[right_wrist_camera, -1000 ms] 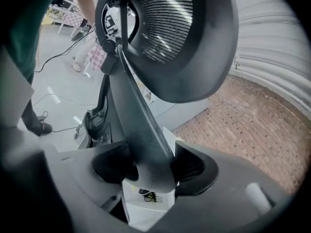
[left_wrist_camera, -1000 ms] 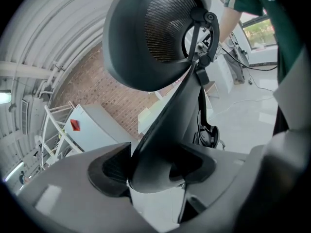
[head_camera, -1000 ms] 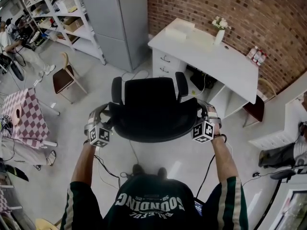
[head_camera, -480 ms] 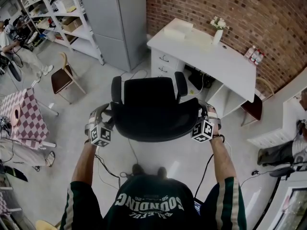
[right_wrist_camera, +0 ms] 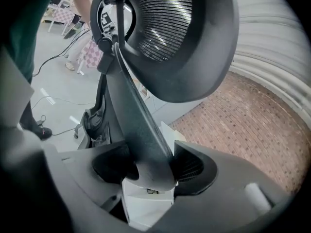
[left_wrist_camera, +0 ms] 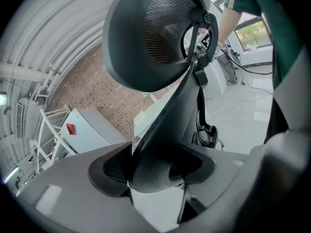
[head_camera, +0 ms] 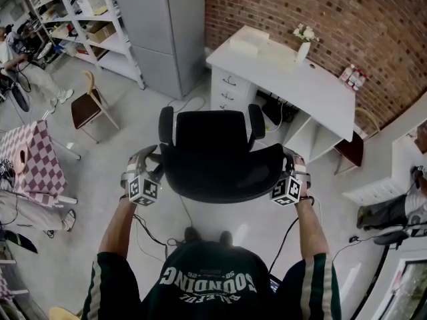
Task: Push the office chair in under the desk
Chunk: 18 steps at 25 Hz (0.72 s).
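Note:
A black office chair (head_camera: 213,153) stands on the pale floor in front of me, its seat and armrests facing the white desk (head_camera: 313,89) by the brick wall. The chair is apart from the desk, short of the opening under it. My left gripper (head_camera: 153,165) is shut on the left edge of the backrest. My right gripper (head_camera: 288,169) is shut on the right edge. In the left gripper view the curved black backrest frame (left_wrist_camera: 160,144) runs between the pads, with the mesh headrest (left_wrist_camera: 165,28) above. The right gripper view shows the same frame (right_wrist_camera: 143,140) clamped between its pads.
A white drawer unit (head_camera: 230,89) sits under the desk's left end. A vase (head_camera: 305,45) stands on the desktop. A grey cabinet (head_camera: 167,32), shelves (head_camera: 80,19), a wooden chair (head_camera: 90,109) and a checked table (head_camera: 33,162) are at left. Cables (head_camera: 150,235) lie by my feet.
The chair has shifted a little to the right in the head view, and my right gripper has moved with it. My left gripper has hardly moved. Both grips are unchanged.

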### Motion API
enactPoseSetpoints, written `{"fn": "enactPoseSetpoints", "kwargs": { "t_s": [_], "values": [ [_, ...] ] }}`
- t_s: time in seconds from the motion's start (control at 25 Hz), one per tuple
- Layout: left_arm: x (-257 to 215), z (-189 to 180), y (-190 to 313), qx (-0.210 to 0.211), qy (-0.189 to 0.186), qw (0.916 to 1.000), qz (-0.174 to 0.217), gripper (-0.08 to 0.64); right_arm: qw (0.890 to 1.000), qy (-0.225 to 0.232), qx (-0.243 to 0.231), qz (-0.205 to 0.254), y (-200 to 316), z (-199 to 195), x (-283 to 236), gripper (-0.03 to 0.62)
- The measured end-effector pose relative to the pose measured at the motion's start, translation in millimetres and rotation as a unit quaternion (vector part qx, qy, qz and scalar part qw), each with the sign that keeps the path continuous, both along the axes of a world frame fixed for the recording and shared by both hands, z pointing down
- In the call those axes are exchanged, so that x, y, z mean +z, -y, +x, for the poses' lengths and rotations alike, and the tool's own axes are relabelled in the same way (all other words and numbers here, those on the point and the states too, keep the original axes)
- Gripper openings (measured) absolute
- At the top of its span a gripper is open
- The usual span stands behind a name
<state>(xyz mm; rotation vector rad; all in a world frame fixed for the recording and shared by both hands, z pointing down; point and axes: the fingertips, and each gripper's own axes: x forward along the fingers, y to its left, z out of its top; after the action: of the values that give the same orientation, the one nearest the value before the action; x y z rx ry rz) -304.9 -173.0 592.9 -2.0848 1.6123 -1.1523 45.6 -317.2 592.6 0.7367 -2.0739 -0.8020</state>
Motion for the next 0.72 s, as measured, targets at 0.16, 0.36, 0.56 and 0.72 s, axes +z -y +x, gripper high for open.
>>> {"fn": "enactPoseSetpoints", "kwargs": {
  "t_s": [0.16, 0.36, 0.56, 0.72],
  "values": [
    [1.2, 7.4, -10.1, 0.018, -0.001, 0.9998, 0.004, 0.272, 1.0, 0.0, 0.015, 0.002, -19.2, 11.8, 1.5, 0.255],
    [-0.4, 10.6, -20.1, 0.04, -0.004, 0.9992, 0.009, 0.272, 0.999, 0.001, 0.038, 0.002, -45.1, 20.1, 0.5, 0.255],
    [2.9, 16.6, -21.8, 0.069, -0.002, 0.9976, 0.0, 0.272, 0.998, 0.011, 0.063, 0.01, -73.1, 34.0, 2.1, 0.255],
    [1.7, 19.1, -19.2, 0.098, -0.001, 0.9952, -0.001, 0.272, 0.996, 0.022, 0.081, 0.021, -93.8, 40.9, -0.4, 0.255]
  ]
}}
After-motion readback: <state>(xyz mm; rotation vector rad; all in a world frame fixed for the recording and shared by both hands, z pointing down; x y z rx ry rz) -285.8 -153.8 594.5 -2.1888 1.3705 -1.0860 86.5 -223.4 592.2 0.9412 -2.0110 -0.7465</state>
